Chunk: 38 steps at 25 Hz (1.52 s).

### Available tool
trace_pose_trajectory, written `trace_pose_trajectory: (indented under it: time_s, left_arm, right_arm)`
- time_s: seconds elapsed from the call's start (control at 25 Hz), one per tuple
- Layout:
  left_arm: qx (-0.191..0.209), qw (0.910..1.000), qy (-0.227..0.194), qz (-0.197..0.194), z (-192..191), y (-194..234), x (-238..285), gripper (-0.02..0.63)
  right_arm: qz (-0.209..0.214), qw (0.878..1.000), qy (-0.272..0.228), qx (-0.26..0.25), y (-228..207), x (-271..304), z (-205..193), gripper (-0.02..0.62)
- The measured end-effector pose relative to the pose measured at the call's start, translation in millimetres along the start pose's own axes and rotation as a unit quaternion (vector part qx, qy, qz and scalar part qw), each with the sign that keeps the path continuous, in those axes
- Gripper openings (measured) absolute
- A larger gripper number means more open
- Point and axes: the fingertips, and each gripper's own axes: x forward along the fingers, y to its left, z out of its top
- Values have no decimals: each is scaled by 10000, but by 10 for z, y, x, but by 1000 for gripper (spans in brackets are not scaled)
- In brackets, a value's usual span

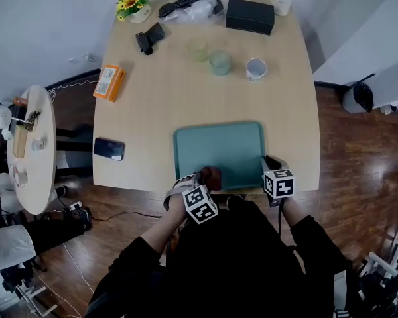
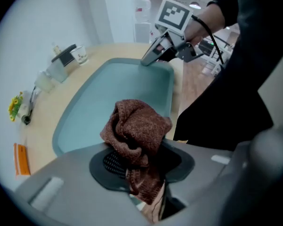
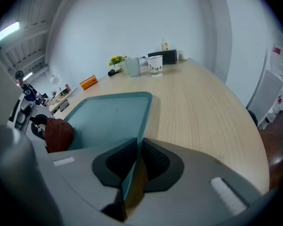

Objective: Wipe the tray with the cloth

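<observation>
The left hand-held gripper (image 2: pixel 141 166) clenches the bunched cloth (image 2: pixel 137 126), soft and probably light, over the tray's (image 3: pixel 108 117) near left corner. The right hand-held gripper (image 3: pixel 134 161) pinches the stiff tray's near rim on the bench (image 3: pixel 203 107).

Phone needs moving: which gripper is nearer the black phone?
Left. The left gripper, holding the cloth at the tray's edge, sits right of the phone; the right gripper clamps the tray's right corner, farther off.

No text readable. Print on white cup (image 1: pixel 255 69) and orange box (image 1: pixel 109 83) is too small to make out.
</observation>
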Motion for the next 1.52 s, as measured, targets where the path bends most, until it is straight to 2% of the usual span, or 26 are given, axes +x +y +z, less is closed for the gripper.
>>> trace_pose_trajectory:
  time_s: [0.12, 0.24, 0.32, 0.44, 0.56, 0.68, 0.76, 1.0, 1.12, 1.2, 1.32, 1.52]
  left_arm:
    - [487, 9979, -195, -377, 499, -170, 100, 118]
    - [1022, 9930, -292, -523, 915, -310, 218, 118]
    - [1213, 9899, -376, -623, 1174, -394, 293, 118]
    - [1464, 9858, -483, -668, 1459, -495, 367, 118]
    - [1768, 9814, -467, -582, 1572, -546, 405, 118]
    - [1718, 9817, -491, -659, 1601, -503, 421, 119]
    - [1640, 9835, -475, -595, 1630, -326, 430, 120]
    - [1627, 9858, -366, 217, 1952, 768, 544, 118]
    - [1560, 9868, -279, 317, 2116, 1184, 564, 118]
    - [1580, 9868, -266, 237, 2160, 1189, 553, 118]
    - [1712, 9841, -338, 315, 2044, 1006, 518, 117]
    - [1422, 9884, -483, 202, 1709, 464, 415, 118]
  right_arm:
    - [-29, 10000, -37, 46, 16, 11, 7, 38]
    - [-7, 9999, -90, 106, 30, 26, 22, 37]
    - [10, 9998, -117, 135, 30, 26, 24, 35]
    - [31, 9998, -129, 151, 22, 8, 20, 35]
    - [46, 9998, -145, 145, 13, -5, 21, 34]
    - [46, 9997, -161, 156, 17, -6, 15, 34]
    - [46, 9997, -164, 163, 22, -14, 17, 34]
    - [32, 9998, -155, 128, 20, -27, 16, 32]
    - [43, 9998, -160, 122, 24, -16, 35, 32]
    - [48, 9998, -159, 136, 10, -19, 25, 32]
    - [54, 9998, -141, 147, 7, -27, -3, 32]
    - [31, 9998, -164, 139, -29, -34, -1, 32]
